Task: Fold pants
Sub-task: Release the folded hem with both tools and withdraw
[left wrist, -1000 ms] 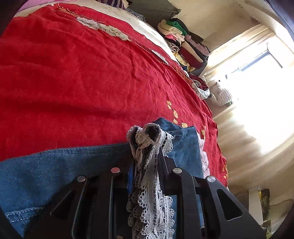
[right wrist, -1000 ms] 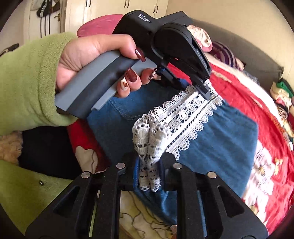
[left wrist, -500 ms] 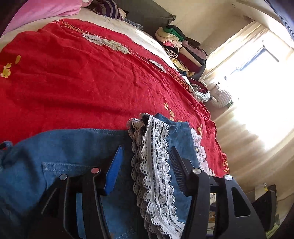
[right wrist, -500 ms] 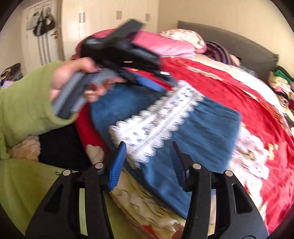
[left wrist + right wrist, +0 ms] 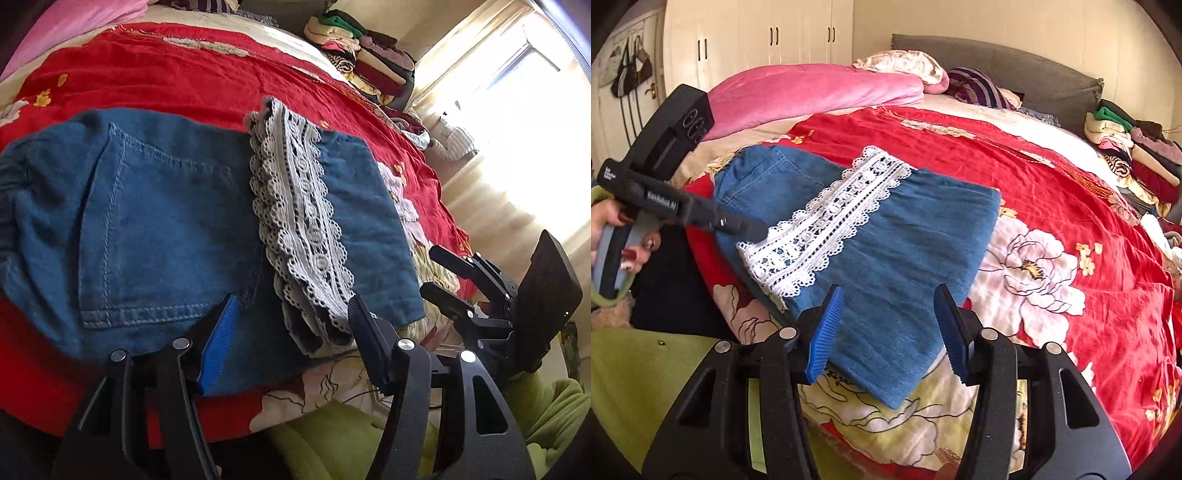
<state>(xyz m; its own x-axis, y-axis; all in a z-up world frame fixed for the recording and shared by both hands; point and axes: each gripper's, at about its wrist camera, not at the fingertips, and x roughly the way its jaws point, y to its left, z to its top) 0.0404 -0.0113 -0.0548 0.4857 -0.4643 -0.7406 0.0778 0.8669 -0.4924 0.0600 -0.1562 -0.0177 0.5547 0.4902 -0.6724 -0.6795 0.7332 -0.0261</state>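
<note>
Denim pants point(image 5: 886, 236) lie folded at the near edge of the bed point(image 5: 1071, 192), lace hem point(image 5: 827, 225) on top, keeping the stack flat | left gripper point(image 5: 291, 325): jaws wide apart, empty, over the lace | right gripper point(image 5: 888, 328): jaws wide apart, empty, above the fold | judgement: fold nearly finished.

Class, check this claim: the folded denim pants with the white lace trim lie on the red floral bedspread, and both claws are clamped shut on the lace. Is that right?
Not quite. The denim pants with their lace trim do lie on the red bedspread, but both claws are open and hold nothing. The left claw shows this in the left wrist view, the right claw in the right wrist view.
</note>
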